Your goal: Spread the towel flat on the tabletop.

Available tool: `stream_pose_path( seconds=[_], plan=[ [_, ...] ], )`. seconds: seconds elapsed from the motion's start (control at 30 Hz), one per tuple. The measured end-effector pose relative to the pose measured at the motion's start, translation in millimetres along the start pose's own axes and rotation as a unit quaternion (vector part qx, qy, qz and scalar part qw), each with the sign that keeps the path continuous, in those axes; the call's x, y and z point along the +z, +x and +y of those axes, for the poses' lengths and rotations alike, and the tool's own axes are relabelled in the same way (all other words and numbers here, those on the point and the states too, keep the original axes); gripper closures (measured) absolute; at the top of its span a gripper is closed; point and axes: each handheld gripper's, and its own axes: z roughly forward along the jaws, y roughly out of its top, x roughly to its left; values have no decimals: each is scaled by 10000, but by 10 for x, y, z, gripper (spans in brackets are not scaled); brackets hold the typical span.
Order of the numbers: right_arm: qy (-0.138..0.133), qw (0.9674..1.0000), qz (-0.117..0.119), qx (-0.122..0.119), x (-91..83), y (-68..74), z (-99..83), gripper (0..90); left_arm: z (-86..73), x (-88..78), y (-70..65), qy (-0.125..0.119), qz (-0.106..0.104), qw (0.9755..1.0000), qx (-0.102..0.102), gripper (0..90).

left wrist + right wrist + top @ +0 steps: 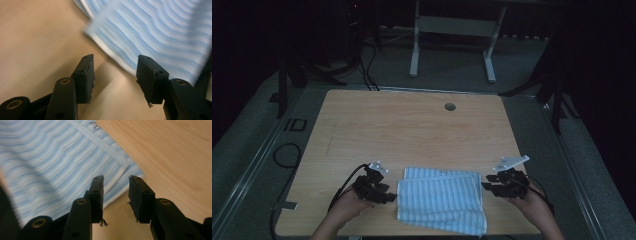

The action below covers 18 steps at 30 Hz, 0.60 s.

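**Operator:** Where do I stand with the cloth?

**Coach:** Your folded blue-striped towel point(442, 200) lies at the near edge of the wooden table point(412, 125), between your two hands. Your left gripper point(388, 196) is just beside its left edge, and your right gripper point(486, 187) is just beside its right edge, near the far corner. Neither one has cloth in it.

**Operator:** And the jaws?

**Coach:** Both are spread. In the left gripper view, your left gripper point(115, 75) shows a wide gap, with bare table between the pads and the towel's hemmed edge point(110, 48) just ahead. In the right gripper view, your right gripper point(116, 195) is parted less widely, and the towel corner point(125, 176) sits right at the fingertips.

**Operator:** So how do I take hold cleanly?

**Coach:** I'd judge you are about to pinch both sides for another fold. Keep each lower jaw flat against the table and slide it under the hem, so that you catch every layer, not just the top one. The towel looks stacked unevenly, with a layer peeking out at the far side, so check that before you close. Close both hands together, and lift evenly; a one-sided pull will likely skew the stack.
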Motion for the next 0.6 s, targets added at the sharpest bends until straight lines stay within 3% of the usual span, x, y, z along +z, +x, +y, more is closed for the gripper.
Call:
stream_pose_path(
  seconds=[0.07, 0.13, 0.2, 0.3, 0.4, 0.47, 0.53, 0.6],
  plan=[
    [66, 10000, -2, -2, 67, -21, 36, 611, 57, 49, 26, 31, 69, 10000, -17, 482],
    [316, 9995, 12, -4, 338, -76, 122, 583, 148, 147, 58, 107, 113, 9999, 54, 453],
    [456, 9989, 56, 71, 494, -105, 147, 574, 218, 244, 74, 254, 265, 9992, 170, 449],
    [569, 9983, 103, 84, 684, -134, 163, 571, 276, 349, 98, 318, 334, 9988, 191, 440],
    [625, 9979, 143, 73, 776, -125, 162, 676, 307, 382, 81, 254, 341, 9989, 181, 438],
    [612, 9979, 227, 7, 789, -103, 158, 801, 308, 385, 20, 272, 286, 9986, 347, 571],
    [523, 9985, 182, -48, 735, -72, 156, 827, 297, 345, -36, 243, 172, 9988, 394, 735],
    [396, 9990, 214, -64, 648, -58, 143, 833, 288, 284, -88, 228, 91, 9987, 449, 810]
  ],
)
